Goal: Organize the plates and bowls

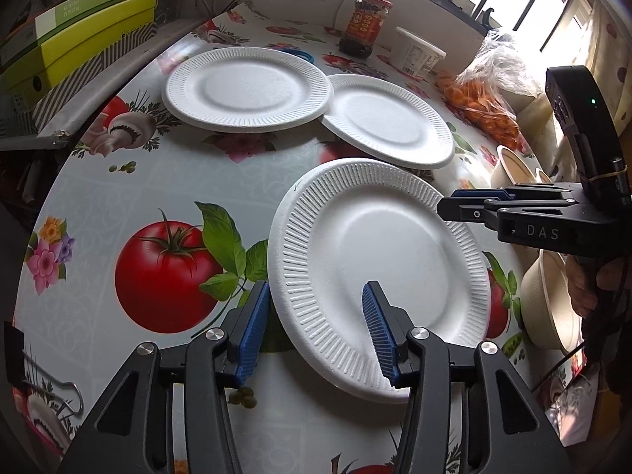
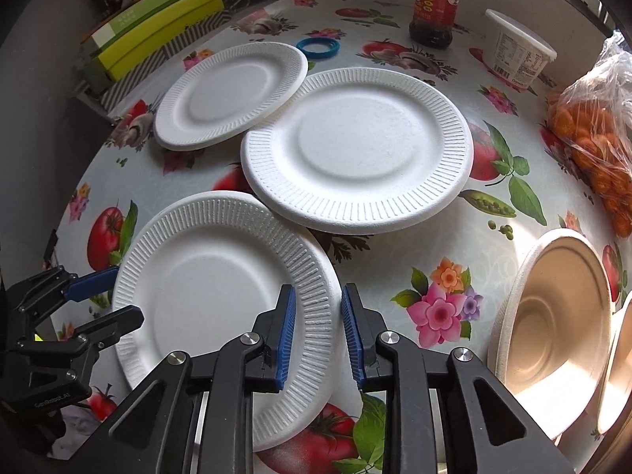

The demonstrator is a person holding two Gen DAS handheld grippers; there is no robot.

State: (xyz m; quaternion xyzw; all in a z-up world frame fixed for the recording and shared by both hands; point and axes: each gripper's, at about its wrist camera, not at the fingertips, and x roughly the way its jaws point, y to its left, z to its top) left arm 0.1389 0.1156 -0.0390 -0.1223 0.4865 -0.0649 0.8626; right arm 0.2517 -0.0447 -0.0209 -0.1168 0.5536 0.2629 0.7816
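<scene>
Over flowered tablecloth (image 1: 158, 181), straddled nearest plate (image 1: 379, 245) at opposite rims, left gripper (image 1: 316, 288) half-wide and unclamped, right gripper (image 2: 319, 288) narrow, pinch unclear, other plates (image 1: 247, 87) farther ahead.

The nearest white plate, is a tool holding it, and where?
Both tools straddle the nearest plate at its rim: left tool on one edge, right tool on the opposite. Whether either is pressing yet cannot be told.
</scene>
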